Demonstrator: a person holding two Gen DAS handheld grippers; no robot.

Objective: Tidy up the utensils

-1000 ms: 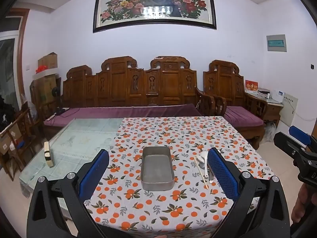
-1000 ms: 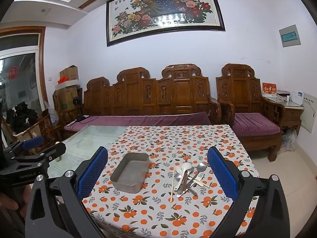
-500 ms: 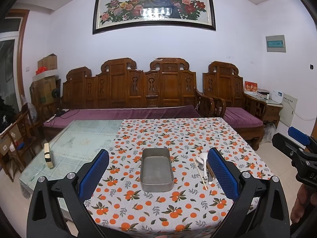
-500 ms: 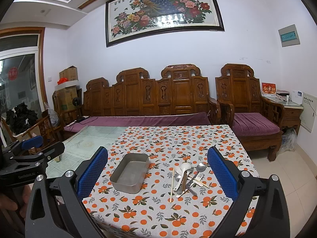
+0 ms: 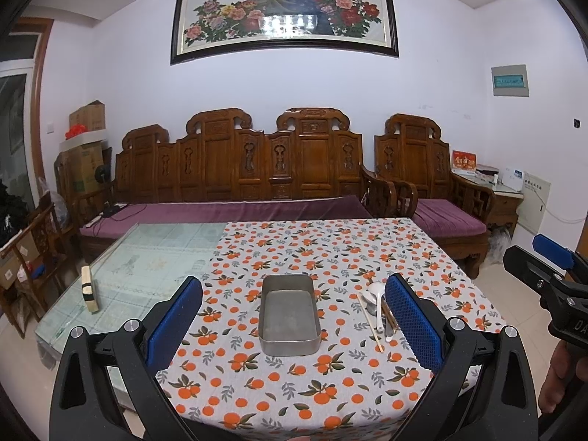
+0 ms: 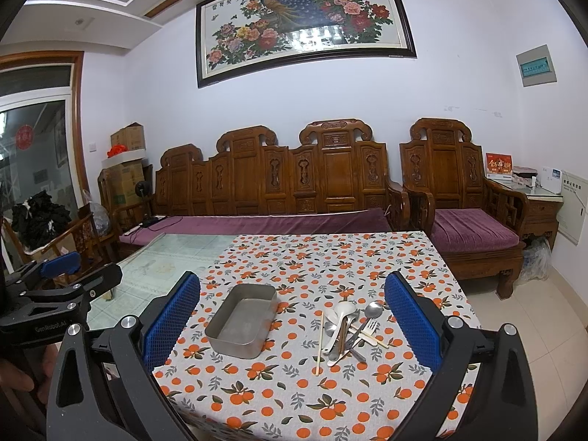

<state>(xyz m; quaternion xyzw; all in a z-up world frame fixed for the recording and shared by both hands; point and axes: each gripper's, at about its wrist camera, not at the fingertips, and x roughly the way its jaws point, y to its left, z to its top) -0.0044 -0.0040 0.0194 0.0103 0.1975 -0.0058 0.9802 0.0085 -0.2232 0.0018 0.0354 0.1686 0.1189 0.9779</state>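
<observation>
Living room with carved wooden bench [image 5: 257,169] and framed flower painting [image 5: 284,13] behind; orange-print cloth [image 6: 330,257] over the desk [image 5: 147,261]. Metal tray [image 6: 240,325] at lower centre of the frame, empty. Utensils [image 6: 349,327] heaped just right of it: spoons, a fork, chopsticks, one chopstick lying apart beside the tray. Left tool [image 5: 294,318] spread wide, holding nothing, framing the tray. Right tool [image 6: 292,321] likewise wide apart and bare, hovering short of the heap. Nothing sorted yet by the look of it: all pieces left to lift into the tray.
</observation>
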